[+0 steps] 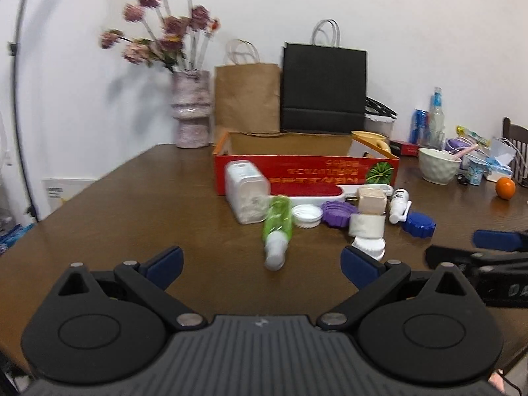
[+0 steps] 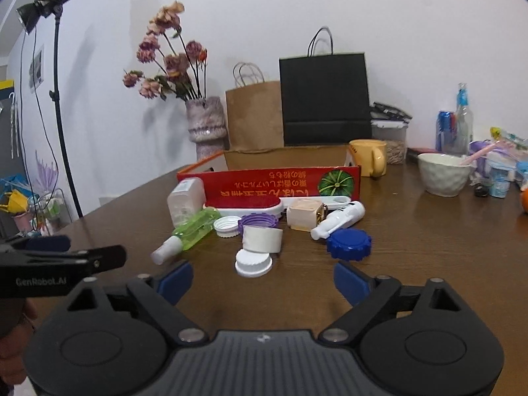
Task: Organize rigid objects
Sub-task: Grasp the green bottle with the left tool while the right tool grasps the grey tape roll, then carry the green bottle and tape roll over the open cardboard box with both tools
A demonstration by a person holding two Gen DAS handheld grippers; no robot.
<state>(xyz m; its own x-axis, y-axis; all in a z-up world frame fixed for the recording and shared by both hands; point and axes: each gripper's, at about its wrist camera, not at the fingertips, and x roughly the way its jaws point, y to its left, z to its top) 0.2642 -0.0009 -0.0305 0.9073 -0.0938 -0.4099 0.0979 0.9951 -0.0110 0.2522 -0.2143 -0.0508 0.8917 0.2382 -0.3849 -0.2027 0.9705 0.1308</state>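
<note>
A cluster of small rigid objects lies on the brown table in front of a red cardboard box (image 1: pixel 307 173) (image 2: pixel 274 181). It includes a green bottle with a white cap (image 1: pixel 276 227) (image 2: pixel 189 231), a clear white container (image 1: pixel 247 191) (image 2: pixel 186 199), white lids (image 1: pixel 307 216) (image 2: pixel 253 263), a purple lid (image 1: pixel 340 213) (image 2: pixel 259 221), a blue lid (image 1: pixel 418 224) (image 2: pixel 349 243), a beige cube (image 1: pixel 372 199) (image 2: pixel 304 217), a white spray tube (image 1: pixel 398 205) (image 2: pixel 340 219) and a red-topped brush (image 1: pixel 308 193) (image 2: pixel 244 206). My left gripper (image 1: pixel 262 265) is open, short of the green bottle. My right gripper (image 2: pixel 264 280) is open, just short of the white lid.
Behind the box stand a vase of dried flowers (image 1: pixel 191 109) (image 2: pixel 206 125), a brown paper bag (image 1: pixel 247 99) and a black bag (image 1: pixel 325 89). A yellow mug (image 2: pixel 369 158), white bowl (image 2: pixel 444 175), bottles, an orange (image 1: pixel 505 188) and clutter sit to the right. A light stand (image 2: pixel 62 99) is left.
</note>
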